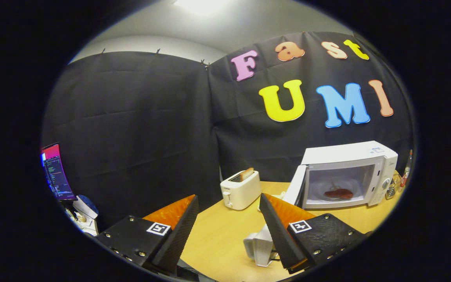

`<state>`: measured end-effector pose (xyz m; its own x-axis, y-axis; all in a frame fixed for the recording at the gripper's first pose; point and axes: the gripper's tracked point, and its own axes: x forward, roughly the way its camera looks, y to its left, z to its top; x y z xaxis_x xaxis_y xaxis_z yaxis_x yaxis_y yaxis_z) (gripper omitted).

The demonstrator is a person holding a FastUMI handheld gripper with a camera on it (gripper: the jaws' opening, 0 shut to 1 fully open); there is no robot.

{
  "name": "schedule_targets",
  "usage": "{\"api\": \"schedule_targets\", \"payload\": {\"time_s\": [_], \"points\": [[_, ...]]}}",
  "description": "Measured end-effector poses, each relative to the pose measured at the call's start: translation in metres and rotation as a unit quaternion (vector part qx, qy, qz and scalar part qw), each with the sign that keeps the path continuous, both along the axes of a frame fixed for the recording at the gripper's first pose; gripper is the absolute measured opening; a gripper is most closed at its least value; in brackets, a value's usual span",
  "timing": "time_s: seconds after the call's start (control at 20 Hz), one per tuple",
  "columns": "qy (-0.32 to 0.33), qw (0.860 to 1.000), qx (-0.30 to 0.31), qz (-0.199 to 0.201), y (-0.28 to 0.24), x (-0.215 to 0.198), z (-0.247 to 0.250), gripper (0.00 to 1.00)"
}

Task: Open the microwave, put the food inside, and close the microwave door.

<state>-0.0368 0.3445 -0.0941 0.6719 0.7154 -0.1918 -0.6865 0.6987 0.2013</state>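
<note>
The white microwave (349,174) stands on the wooden table (217,235), beyond my right finger and off to the right. Its door (294,186) is swung open to the left and I see it nearly edge-on. Inside, a reddish-brown piece of food (339,193) lies on a plate (323,192) in the cavity. My gripper (228,197) is held back from the microwave, over the table, open, with nothing between its fingers.
A white toaster (241,189) with a slice of bread in its slot stands just ahead of the fingers, left of the microwave door. A small white object (260,244) sits by my right finger. Small bottles (399,182) stand right of the microwave. A monitor (55,172) is far left.
</note>
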Motion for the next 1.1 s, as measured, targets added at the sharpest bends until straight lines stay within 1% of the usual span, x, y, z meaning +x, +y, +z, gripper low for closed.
{"api": "schedule_targets", "payload": {"time_s": [0.25, 0.3, 0.35, 0.45, 0.5, 0.55, 0.65, 0.7, 0.8, 0.85, 0.9, 0.95, 1.0, 1.05, 1.1], "points": [[0.027, 0.998, -0.007, 0.050, 0.034, -0.030, -0.028, 0.95], [0.034, 0.998, -0.008, 0.058, 0.039, -0.034, -0.035, 0.93], [0.040, 0.997, -0.012, 0.063, 0.039, -0.041, -0.039, 0.89], [0.053, 0.996, -0.023, 0.068, 0.042, -0.044, -0.055, 0.87], [0.062, 0.995, -0.030, 0.070, 0.044, -0.044, -0.066, 0.75], [0.069, 0.995, -0.042, 0.060, 0.042, -0.044, -0.079, 0.75], [0.079, 0.995, -0.056, 0.032, 0.029, -0.033, -0.095, 0.34], [0.087, 0.994, -0.059, 0.026, 0.023, -0.030, -0.101, 0.29], [0.093, 0.993, -0.070, 0.006, 0.017, -0.015, -0.107, 0.30], [0.083, 0.993, -0.079, -0.032, -0.001, -0.007, -0.105, 0.29], [0.088, 0.992, -0.081, -0.045, -0.011, 0.006, -0.106, 0.05], [0.106, 0.991, -0.072, -0.046, -0.011, 0.007, -0.113, 0.09], [0.120, 0.990, -0.058, -0.041, -0.008, 0.008, -0.115, 0.03], [0.123, 0.990, -0.056, -0.040, -0.012, 0.007, -0.115, 0.01], [0.117, 0.990, -0.062, -0.040, -0.017, 0.008, -0.115, 0.01]]}}
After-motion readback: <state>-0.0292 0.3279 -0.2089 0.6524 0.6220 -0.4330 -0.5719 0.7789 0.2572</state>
